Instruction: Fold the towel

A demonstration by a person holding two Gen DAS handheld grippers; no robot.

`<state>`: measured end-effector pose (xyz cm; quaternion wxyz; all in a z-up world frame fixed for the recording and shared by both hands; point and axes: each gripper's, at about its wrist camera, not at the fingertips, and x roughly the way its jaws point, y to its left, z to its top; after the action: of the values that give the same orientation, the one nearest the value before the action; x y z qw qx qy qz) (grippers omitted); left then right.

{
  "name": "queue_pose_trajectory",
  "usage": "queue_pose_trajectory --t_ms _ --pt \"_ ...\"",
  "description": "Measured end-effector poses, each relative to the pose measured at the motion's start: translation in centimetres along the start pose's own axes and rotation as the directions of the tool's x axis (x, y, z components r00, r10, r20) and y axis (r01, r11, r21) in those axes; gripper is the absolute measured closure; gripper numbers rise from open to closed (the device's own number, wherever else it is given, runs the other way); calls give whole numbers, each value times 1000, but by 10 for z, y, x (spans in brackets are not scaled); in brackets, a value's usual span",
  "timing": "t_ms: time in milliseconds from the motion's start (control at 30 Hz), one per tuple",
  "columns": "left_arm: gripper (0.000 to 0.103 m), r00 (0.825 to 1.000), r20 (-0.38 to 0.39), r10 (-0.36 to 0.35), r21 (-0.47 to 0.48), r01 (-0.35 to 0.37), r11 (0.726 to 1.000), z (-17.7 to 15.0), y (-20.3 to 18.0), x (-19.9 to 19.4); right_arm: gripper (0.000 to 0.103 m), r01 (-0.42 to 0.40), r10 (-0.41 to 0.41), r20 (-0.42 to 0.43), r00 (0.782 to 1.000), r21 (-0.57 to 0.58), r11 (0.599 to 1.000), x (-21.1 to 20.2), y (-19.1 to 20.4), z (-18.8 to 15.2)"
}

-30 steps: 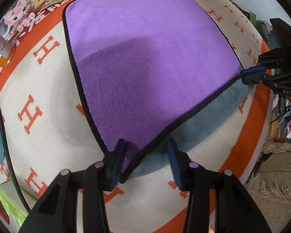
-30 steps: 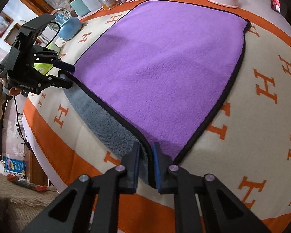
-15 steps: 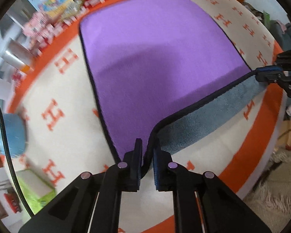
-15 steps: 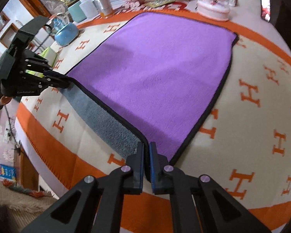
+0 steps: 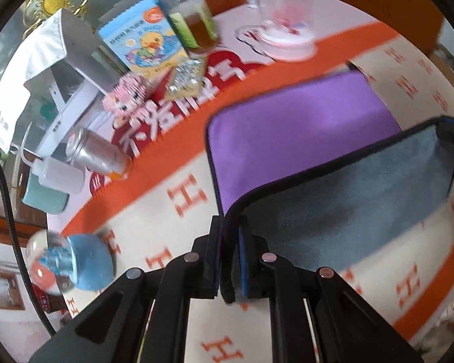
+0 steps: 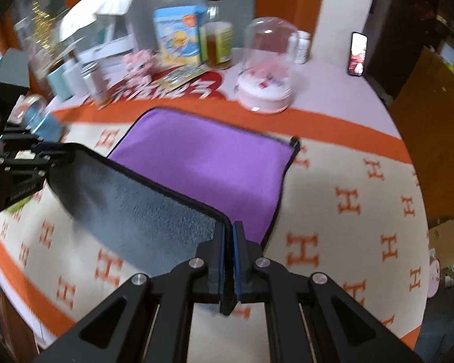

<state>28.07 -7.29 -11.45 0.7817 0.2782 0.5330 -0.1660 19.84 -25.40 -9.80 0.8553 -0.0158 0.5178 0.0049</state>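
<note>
I hold the towel (image 6: 202, 169) by its two near corners, one in each gripper, with the near edge lifted off the worktop (image 6: 363, 199) so the grey underside faces me and the purple top lies flat beyond. The far half rests on the orange-and-cream cloth (image 5: 178, 199); I judge the lifted edge is meant to travel over to the far edge, making the first fold.

The left gripper (image 5: 229, 260) has its fingers (image 5: 212, 257) pressed nearly together on the black-bound corner, which hangs down between them. The right gripper (image 6: 229, 260) is likewise clamped tight on the opposite corner, the hem pinched between its blue pads. Each wrist view shows the other gripper at the end of the raised hem, which runs fairly taut between the two, keeping the cloth from sagging as it goes over.

Behind the towel stands clutter I must keep the edge short of: a glass dome on a pink base (image 6: 264, 69), a carton with a yellow duck (image 5: 142, 39), a jar of amber liquid (image 6: 219, 44) and a silver can (image 5: 97, 154). Both views are blurred.
</note>
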Motion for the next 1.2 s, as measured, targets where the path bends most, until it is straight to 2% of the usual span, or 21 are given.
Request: queue_pose_trajectory --t_ms 267,467,700,867,933,967,1033,1100,1133,1200 --pt "94 999 -19 48 -113 -50 992 59 26 43 98 91 -92 8 996 47 995 44 -20 49" --pt "93 996 -24 88 -139 -91 986 84 27 67 98 130 -130 -9 992 63 989 77 -30 72" --pt "93 989 -68 133 -134 -141 981 97 16 107 98 146 -142 -63 988 62 987 117 -35 80" --pt "92 988 -87 124 -159 -137 978 100 17 122 98 169 -165 -84 983 37 985 136 -32 79" --pt "90 988 -93 125 -161 -139 977 100 17 126 98 192 -189 -89 978 20 981 141 -30 78" --pt "89 987 -97 125 -161 -139 977 100 16 128 94 193 -191 -91 977 17 981 143 -29 78" --pt "84 986 -97 134 -162 -149 976 99 16 131 90 205 -202 -97 974 16 979 145 -29 77" --pt "74 984 -92 151 -165 -165 972 99 15 130 85 214 -211 -100 972 16 977 146 -29 76" --pt "74 984 -91 156 -168 -170 971 98 16 130 81 215 -213 -98 972 18 976 145 -29 76" --pt "67 985 -93 148 -180 -162 970 97 18 129 77 215 -212 -91 973 24 976 143 -31 76"
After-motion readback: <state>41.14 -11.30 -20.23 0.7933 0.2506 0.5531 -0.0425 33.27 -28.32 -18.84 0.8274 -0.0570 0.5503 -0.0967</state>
